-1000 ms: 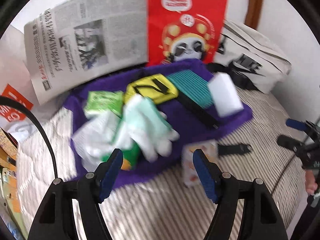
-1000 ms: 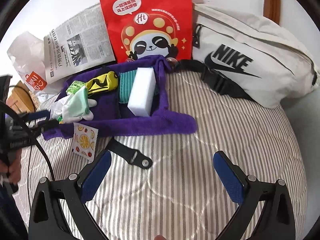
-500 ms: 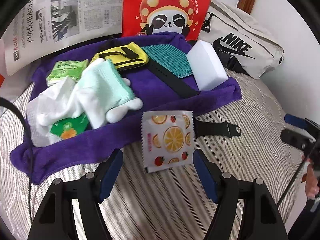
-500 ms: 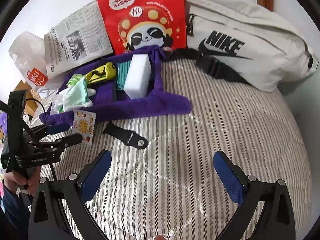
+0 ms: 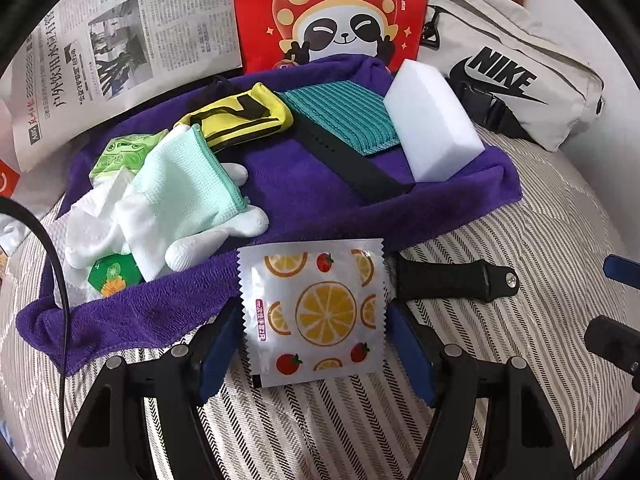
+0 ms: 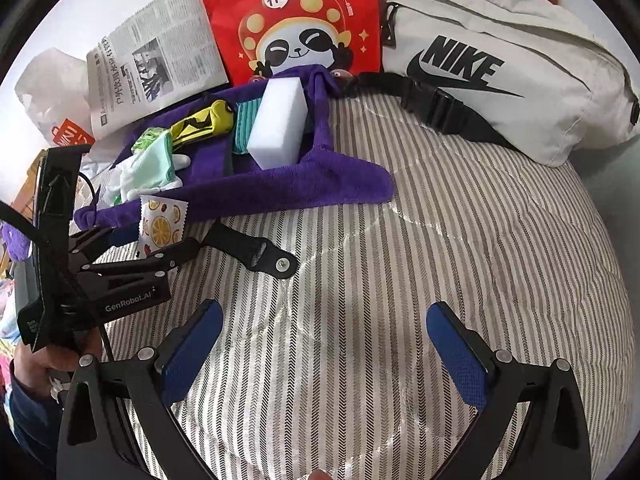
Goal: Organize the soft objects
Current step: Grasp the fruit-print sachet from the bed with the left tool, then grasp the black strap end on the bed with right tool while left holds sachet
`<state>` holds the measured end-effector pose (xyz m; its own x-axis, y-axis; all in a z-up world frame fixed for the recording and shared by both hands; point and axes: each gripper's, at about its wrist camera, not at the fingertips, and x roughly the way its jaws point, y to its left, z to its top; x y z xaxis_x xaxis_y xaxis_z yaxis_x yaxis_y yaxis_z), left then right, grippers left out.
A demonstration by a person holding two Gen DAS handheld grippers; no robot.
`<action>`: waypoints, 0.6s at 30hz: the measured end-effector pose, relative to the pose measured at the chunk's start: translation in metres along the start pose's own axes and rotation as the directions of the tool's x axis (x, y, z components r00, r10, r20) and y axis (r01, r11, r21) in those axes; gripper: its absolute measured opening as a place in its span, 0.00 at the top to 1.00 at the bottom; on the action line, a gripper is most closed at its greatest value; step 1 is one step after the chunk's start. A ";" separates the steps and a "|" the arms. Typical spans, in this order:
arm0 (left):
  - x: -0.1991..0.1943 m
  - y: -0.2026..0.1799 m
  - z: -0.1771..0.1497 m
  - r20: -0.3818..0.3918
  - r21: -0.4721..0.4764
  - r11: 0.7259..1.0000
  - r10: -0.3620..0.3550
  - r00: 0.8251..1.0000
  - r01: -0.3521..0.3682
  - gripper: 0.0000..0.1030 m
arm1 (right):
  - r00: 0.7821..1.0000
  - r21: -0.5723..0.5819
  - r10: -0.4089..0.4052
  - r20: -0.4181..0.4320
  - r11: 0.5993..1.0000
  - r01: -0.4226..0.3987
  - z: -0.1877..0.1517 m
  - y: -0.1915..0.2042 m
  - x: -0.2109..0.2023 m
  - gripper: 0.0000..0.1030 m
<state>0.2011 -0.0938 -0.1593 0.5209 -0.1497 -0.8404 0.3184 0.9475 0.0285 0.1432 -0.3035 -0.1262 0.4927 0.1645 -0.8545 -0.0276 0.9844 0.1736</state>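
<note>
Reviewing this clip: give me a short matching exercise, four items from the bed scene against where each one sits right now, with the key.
Items:
1. fruit-print packet
2. white sponge block
3. loose black strap
4. Nike bag

Places:
A. on the purple towel
B. between the left gripper fingers
C. behind the towel, at the wall
D. on the striped quilt, off the towel

Pairs: 1-B, 2-A, 3-D, 4-C

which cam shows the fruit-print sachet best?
Left wrist: the fruit-print sachet fills the centre between the left gripper fingers, print legible. Right wrist shows it small and oblique at the purple towel edge.
</note>
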 end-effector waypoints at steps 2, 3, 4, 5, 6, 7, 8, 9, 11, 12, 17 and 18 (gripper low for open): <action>-0.001 0.001 -0.001 0.007 0.001 1.000 -0.007 1.000 0.007 0.43 | 1.000 0.001 -0.005 -0.005 1.000 0.005 -0.001 -0.001 0.001 0.02; -0.002 0.003 -0.001 0.011 -0.003 1.000 -0.014 1.000 0.014 0.44 | 1.000 0.002 -0.006 -0.009 1.000 0.006 -0.001 -0.001 0.002 0.02; -0.003 0.005 -0.001 0.013 -0.010 1.000 -0.021 1.000 0.022 0.48 | 1.000 0.003 -0.006 -0.011 1.000 0.006 -0.001 0.000 0.002 0.02; -0.004 0.006 -0.001 0.014 -0.012 1.000 -0.025 1.000 0.025 0.55 | 1.000 0.002 -0.007 -0.013 1.000 0.007 -0.002 -0.001 0.003 0.02; -0.005 0.009 -0.002 0.016 -0.017 0.999 -0.034 0.999 0.034 0.57 | 1.000 0.001 -0.009 -0.016 1.000 0.009 -0.002 0.000 0.003 0.02; -0.007 0.010 -0.002 0.017 -0.019 0.998 -0.056 0.998 0.057 0.63 | 1.000 0.000 -0.009 -0.017 1.000 0.009 -0.002 0.000 0.004 0.02; -0.009 0.012 -0.003 0.017 -0.020 0.996 -0.086 0.996 0.087 0.71 | 1.000 -0.001 -0.009 -0.019 1.000 0.009 -0.002 0.001 0.004 0.02; -0.010 0.014 -0.004 0.017 -0.023 0.994 -0.104 0.994 0.105 0.75 | 1.000 -0.004 -0.009 -0.021 1.000 0.009 -0.002 0.002 0.005 0.02; -0.010 0.014 -0.005 0.009 -0.025 0.991 -0.133 0.991 0.134 0.95 | 1.000 -0.011 -0.015 -0.025 1.000 0.014 -0.002 0.004 0.006 0.02; -0.010 0.015 -0.006 0.006 -0.022 0.989 -0.143 0.990 0.143 0.95 | 0.999 -0.012 -0.016 -0.028 1.000 0.016 -0.002 0.005 0.006 0.02; -0.014 0.021 -0.009 0.021 -0.037 0.978 -0.203 0.979 0.204 0.95 | 0.999 -0.023 -0.022 -0.036 1.000 0.021 -0.002 0.010 0.008 0.02; -0.016 0.024 -0.008 0.024 -0.044 0.975 -0.215 0.976 0.216 0.95 | 0.999 -0.024 -0.025 -0.037 0.999 0.024 -0.002 0.010 0.008 0.02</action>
<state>0.1937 -0.0667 -0.1497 0.4593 -0.3570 -0.8134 0.3881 0.9043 -0.1778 0.1453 -0.2919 -0.1326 0.4604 0.1422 -0.8762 -0.0368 0.9893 0.1412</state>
